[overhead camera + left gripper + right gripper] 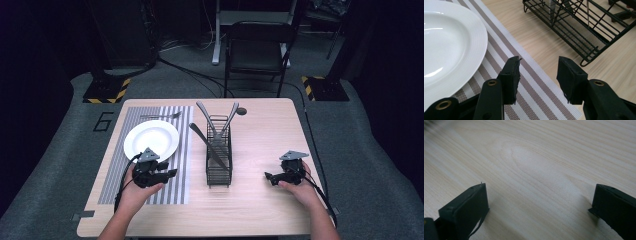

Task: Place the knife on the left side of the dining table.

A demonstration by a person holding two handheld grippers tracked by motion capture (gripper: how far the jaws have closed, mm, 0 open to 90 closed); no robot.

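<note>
A person's forearms enter at 6 o'clock of the high view, each hand carrying a black two-jaw gripper above a pale wooden worktop [260, 200]. The left gripper [172, 173] hovers over the near right part of a striped placemat [182, 150], its jaws parted with nothing between them; in the left gripper view the left gripper [539, 77] looks down on the mat's brown and white bands, with bare air between the two black pads. At 10 o'clock of that gripper lies a white plate [151, 140], resting on the mat; its rim [477, 37] curves just beside the left jaw in the left gripper view. At 2 o'clock of the left gripper stands a black wire caddy [219, 155], near the mat's right edge, holding several pieces of grey cutlery [216, 122] that lean out of its top toward 12 o'clock. A fork [161, 116] lies across the mat at 12 o'clock of the plate. The right gripper [270, 177] sits low at the worktop's right side, at 3 o'clock of the caddy and well apart from it, jaws pointing toward 9 o'clock. The right gripper view shows the right gripper [539, 202] with jaws spread wide over bare wood grain, holding nothing.
</note>
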